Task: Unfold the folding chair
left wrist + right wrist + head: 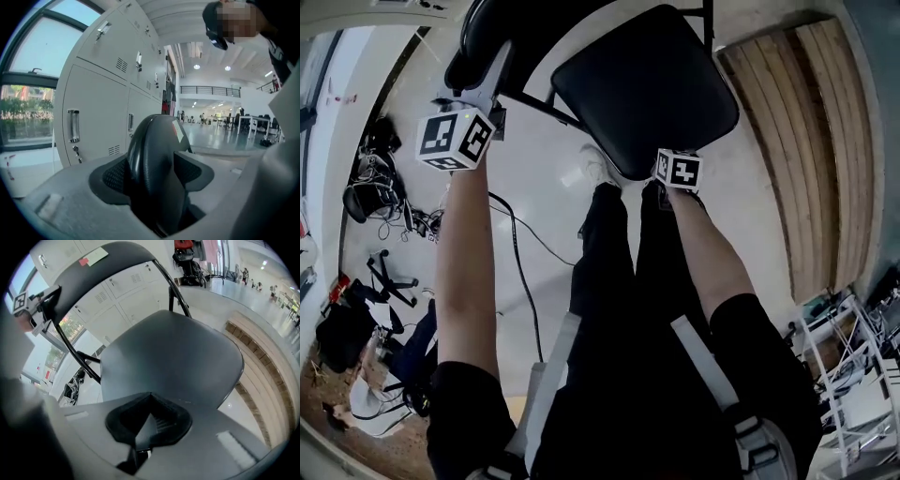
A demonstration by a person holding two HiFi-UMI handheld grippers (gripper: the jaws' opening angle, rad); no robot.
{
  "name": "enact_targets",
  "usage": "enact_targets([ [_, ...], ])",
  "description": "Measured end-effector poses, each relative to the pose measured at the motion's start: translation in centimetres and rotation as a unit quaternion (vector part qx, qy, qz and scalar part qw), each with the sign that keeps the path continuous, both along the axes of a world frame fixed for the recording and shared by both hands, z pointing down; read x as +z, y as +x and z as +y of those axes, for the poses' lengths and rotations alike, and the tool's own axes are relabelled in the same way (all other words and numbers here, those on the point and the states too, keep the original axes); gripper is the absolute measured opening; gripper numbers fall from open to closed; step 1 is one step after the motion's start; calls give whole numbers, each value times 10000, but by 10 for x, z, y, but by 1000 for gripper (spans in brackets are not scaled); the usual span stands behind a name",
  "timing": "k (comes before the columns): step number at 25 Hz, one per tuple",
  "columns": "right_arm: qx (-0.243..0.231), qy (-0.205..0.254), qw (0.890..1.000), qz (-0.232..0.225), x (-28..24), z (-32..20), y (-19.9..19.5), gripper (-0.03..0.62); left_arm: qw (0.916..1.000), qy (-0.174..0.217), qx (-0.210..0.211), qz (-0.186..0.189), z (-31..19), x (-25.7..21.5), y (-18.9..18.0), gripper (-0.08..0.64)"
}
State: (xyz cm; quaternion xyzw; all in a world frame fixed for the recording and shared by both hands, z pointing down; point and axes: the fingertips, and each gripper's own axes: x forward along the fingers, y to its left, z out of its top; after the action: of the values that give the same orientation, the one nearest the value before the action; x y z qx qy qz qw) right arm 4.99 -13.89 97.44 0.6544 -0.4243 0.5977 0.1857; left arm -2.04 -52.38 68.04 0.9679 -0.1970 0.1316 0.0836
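Left tongs (154,176): spread wide, with the padded top of the backrest (157,145) standing upright between the two pads; the pads sit just beside the padding and do not squeeze it
Right tongs (147,420): closed tight with nothing between them, pointing steeply down over the near edge of the seat (173,357)
Folding chair (649,94): stands opened out on the floor (548,211) at 12 o'clock from the person, seat lowered flat, backrest raised at the seat's 10 o'clock in the head view
Frame (70,350): black tube, running from the backrest down past the side of the seat
Stickers (93,258): one red, one pale, side by side on the upper rim of the backrest
Left forearm (467,272): bare, reaching to 11 o'clock, its marker cube just below the backrest
Shoe (598,167): white, on the floor at the seat's near edge
Lockers (98,108): pale grey metal doors, behind the backrest at 10 o'clock in the left gripper view
Wooden slats (820,141): at 3 o'clock from the chair
Cable (520,262): black, trailing over the floor between the left forearm and the legs
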Motion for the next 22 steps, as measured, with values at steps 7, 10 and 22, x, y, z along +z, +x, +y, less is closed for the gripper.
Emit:
enact_targets([
  [7, -110, 1033, 9944, 193, -96, -75, 9, 5, 9951, -408, -770, -467, 1, 5, -33, 339],
  [10, -262, 1484, 9880, 352, -149, -99, 15, 5, 9925, -556, -1018, -384, 9, -19, -53, 337],
  [22, -1676, 3598, 9112, 1106, -373, -154, 27, 5, 9870, -321, -1509, 453, 147, -149, -71, 125],
])
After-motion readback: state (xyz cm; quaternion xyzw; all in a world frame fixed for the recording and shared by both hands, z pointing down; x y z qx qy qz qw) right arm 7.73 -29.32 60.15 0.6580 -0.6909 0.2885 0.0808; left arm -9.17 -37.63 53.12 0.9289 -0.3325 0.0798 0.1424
